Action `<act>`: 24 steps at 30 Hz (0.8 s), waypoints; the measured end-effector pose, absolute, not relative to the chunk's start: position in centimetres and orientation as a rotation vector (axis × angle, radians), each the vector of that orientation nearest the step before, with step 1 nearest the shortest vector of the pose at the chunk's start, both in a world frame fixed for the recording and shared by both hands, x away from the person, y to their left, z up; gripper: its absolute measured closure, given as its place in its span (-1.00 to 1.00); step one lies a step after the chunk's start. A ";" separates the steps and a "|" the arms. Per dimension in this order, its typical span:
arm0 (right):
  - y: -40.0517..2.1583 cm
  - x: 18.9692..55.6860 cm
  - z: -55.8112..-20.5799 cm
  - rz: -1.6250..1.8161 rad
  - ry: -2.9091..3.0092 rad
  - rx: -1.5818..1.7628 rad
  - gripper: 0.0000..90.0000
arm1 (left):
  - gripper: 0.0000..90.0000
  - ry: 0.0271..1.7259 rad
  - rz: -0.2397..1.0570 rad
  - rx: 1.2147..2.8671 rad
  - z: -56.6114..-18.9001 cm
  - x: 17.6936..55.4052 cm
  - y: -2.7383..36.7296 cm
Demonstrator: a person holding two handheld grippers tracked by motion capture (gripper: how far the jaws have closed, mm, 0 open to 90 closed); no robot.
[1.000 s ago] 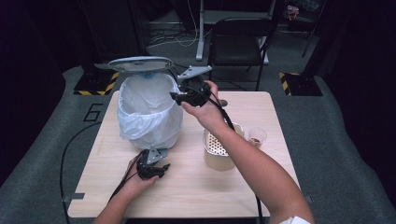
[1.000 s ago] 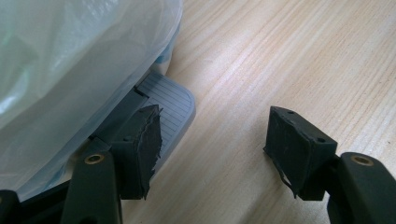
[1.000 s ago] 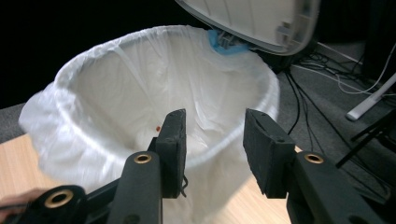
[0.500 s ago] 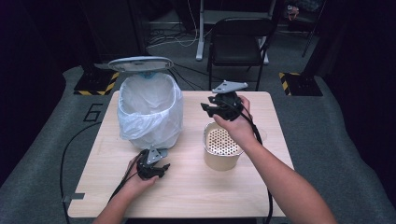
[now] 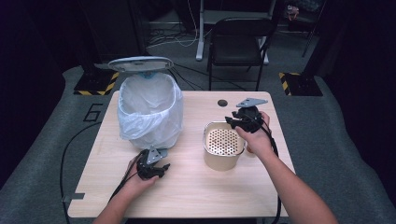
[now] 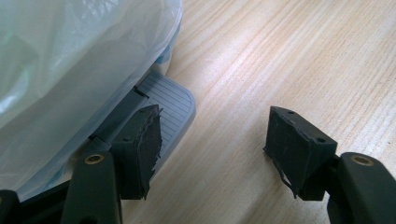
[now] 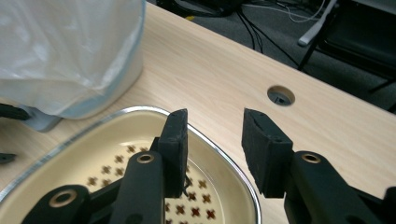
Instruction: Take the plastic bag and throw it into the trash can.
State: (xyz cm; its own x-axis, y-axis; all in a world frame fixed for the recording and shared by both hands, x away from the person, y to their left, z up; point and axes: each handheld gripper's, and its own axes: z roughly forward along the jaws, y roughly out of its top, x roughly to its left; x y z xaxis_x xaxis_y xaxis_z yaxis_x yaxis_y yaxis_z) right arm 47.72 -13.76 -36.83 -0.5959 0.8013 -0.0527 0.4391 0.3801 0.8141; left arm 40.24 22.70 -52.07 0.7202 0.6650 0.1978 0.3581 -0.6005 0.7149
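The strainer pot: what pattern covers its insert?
Small cross-shaped holes in rows across the cream insert, clearest in the right gripper view.

**Surfaces as I see them**

My table (image 5: 196, 186) is pale wood-grain laminate, matt and smooth. The bin (image 5: 149, 112) wears a thin, crinkled, glossy plastic bag (image 6: 70, 56); its ribbed grey pedal (image 6: 170, 100) looks matt plastic. The cream pot (image 5: 223, 148) has a shiny metal rim. My fingers (image 7: 175, 144) carry rough, frayed black rubber.
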 end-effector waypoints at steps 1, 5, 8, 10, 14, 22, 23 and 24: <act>-14.1 47.8 -37.2 1.095 2.201 1.084 0.36 | -0.20 0.775 0.597 2.251 -52.1 40.2 22.7; -15.3 48.1 -38.6 1.087 2.197 1.136 0.36 | -0.20 0.775 0.598 2.251 -52.1 40.2 22.7; -15.7 48.3 -39.0 1.076 2.200 1.148 0.37 | -0.20 0.776 0.597 2.248 -52.1 40.2 22.7; -16.0 48.4 -39.4 1.074 2.201 1.172 0.39 | -0.20 0.774 0.595 2.252 -52.1 40.2 22.7; -16.6 48.8 -40.5 1.077 2.229 1.205 0.51 | -0.20 0.776 0.596 2.245 -52.1 40.2 22.7; -17.1 48.7 -41.6 1.094 2.270 1.211 0.71 | -0.20 0.777 0.596 2.250 -52.1 40.2 22.7; -17.2 48.6 -41.6 1.096 2.272 1.215 0.72 | -0.20 0.778 0.596 2.249 -52.1 40.2 22.7; -17.4 48.4 -41.6 1.124 2.277 1.225 0.74 | -0.20 0.776 0.596 2.251 -52.1 40.2 22.7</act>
State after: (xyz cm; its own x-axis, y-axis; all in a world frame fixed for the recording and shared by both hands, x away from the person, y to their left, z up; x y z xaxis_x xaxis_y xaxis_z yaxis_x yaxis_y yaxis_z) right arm 48.41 -17.37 -41.64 -0.5805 0.8102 0.0814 0.5573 0.3225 0.7651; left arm 40.18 22.73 -52.13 0.7183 0.6681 0.1942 0.3598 -0.5956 0.7182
